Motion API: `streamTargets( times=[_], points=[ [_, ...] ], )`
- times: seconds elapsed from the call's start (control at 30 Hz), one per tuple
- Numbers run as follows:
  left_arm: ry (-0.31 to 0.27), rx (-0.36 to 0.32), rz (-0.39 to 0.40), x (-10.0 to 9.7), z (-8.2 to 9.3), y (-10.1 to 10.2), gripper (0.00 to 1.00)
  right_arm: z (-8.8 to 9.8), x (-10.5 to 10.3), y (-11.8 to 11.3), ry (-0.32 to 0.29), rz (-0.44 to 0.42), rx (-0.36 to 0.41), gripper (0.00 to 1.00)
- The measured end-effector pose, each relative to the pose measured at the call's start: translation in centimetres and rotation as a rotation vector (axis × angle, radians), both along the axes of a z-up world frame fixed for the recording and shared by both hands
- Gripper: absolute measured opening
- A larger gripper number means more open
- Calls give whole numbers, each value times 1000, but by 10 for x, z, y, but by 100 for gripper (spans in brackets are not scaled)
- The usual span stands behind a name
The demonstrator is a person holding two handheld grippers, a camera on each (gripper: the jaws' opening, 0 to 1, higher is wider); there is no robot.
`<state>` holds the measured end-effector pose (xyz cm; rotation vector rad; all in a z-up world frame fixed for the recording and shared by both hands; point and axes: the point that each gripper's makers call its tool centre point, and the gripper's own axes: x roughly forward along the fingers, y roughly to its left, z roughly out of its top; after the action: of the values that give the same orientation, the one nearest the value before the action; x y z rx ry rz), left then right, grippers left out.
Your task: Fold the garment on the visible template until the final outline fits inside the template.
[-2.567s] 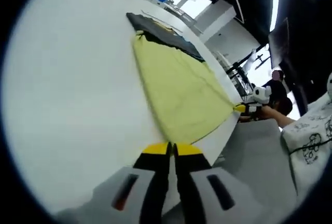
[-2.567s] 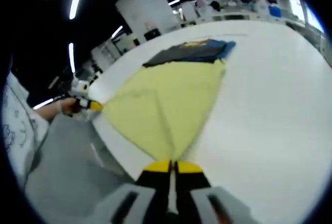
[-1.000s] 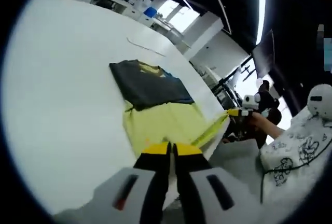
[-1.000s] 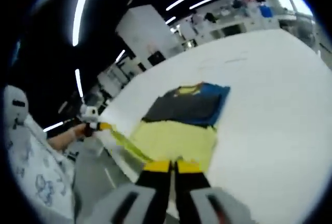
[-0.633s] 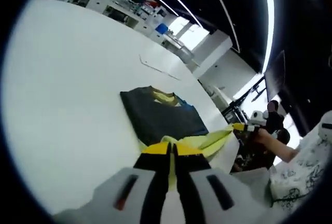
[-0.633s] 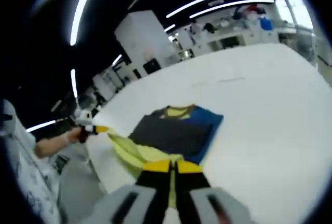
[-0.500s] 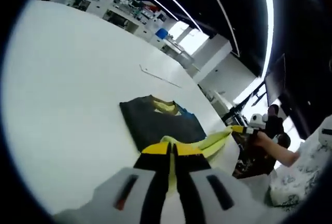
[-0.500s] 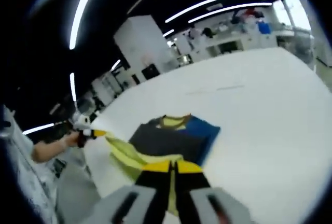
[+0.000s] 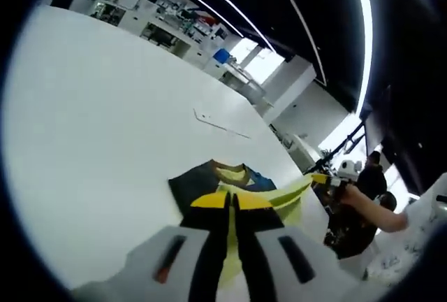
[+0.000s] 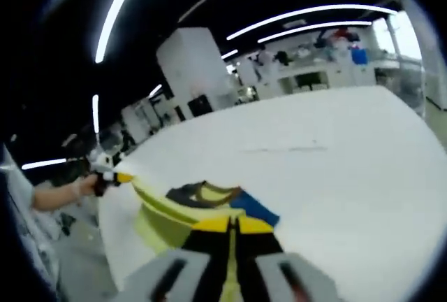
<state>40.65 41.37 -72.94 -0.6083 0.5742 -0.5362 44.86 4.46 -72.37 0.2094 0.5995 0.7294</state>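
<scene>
The garment lies on the white table [image 9: 91, 106]; it is dark [image 9: 195, 182] with a yellow collar [image 9: 231, 173] and a blue part [image 9: 263, 182]. Its yellow side [image 9: 292, 191] is lifted in a taut band between both grippers. In the left gripper view my left gripper [image 9: 232, 200] is shut on one yellow corner, and the right gripper [image 9: 323, 177] grips the other. In the right gripper view my right gripper [image 10: 232, 224] is shut on the yellow edge [image 10: 164, 206], and the left gripper [image 10: 115, 176] pinches the far end. The dark part [image 10: 183, 191] and blue part [image 10: 257, 212] peek out behind.
A thin line mark [image 9: 222, 126] lies on the table beyond the garment, seen too as a faint line mark [image 10: 286, 149]. A person's hand [image 9: 357, 198] and hand [image 10: 66, 194] carry the grippers past the table edge. Shelves and benches [image 10: 307, 71] stand far behind.
The yellow edge has been lifted off the table and carried over the dark part toward the collar, covering more of it. Both cameras have moved forward and tilted up.
</scene>
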Motion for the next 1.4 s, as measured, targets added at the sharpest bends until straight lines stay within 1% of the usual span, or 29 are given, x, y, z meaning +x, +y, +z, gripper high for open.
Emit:
streamTargets(
  times=[0.07, 0.17, 0.27, 0.33, 0.4, 0.47, 0.57, 0.6, 0.67, 0.73, 0.8, 0.87, 0.97, 1.03, 1.13, 1.27, 1.4],
  points=[
    [-4, -4, 6, 6, 2, -1, 0, 0, 2, 2, -2, -4, -5, 0],
    [-12, 14, 12, 17, 2, -3, 0, 0, 20, 3, -17, -8, -8, 0],
    [-14, 20, 16, 26, -1, -3, 0, -3, 32, 2, -21, -13, -9, 0],
    [-14, 25, 21, 28, -4, -4, 0, -7, 35, 3, -16, -23, -6, 0],
    [-10, 32, 33, 32, -8, -4, 0, -11, 38, 3, -9, -30, 1, 0],
    [-4, 37, 44, 38, -15, -3, 0, -18, 42, 6, -1, -32, -5, 0],
    [18, 78, 46, 43, -31, 0, 0, -36, 51, 6, 13, -34, -24, 0],
    [38, 65, 57, 46, -37, 2, 0, -40, 54, 6, 22, -39, -25, 0],
    [37, 56, 74, 51, -40, 5, 0, -46, 60, 6, 33, -52, -23, 0],
    [37, 59, 86, 55, -43, 7, 0, -50, 61, 7, 48, -68, -9, 0],
    [41, 79, 97, 56, -52, 8, 0, -61, 66, 8, 57, -72, -20, 0],
    [55, 73, 117, 57, -61, 7, 0, -71, 65, 8, 71, -78, -31, 0],
    [67, 77, 134, 58, -75, 8, 0, -80, 66, 8, 84, -88, -34, 0],
    [91, 67, 148, 57, -81, 7, 0, -85, 66, 8, 96, -97, -30, 0],
    [97, 85, 138, 57, -90, 11, 0, -91, 63, 7, 107, -100, -37, 0],
    [104, 85, 134, 56, -92, 13, 0, -95, 61, 6, 118, -99, -43, 0],
    [94, 94, 111, 55, -91, 11, 0, -95, 62, 6, 121, -97, -36, 0]
  ],
)
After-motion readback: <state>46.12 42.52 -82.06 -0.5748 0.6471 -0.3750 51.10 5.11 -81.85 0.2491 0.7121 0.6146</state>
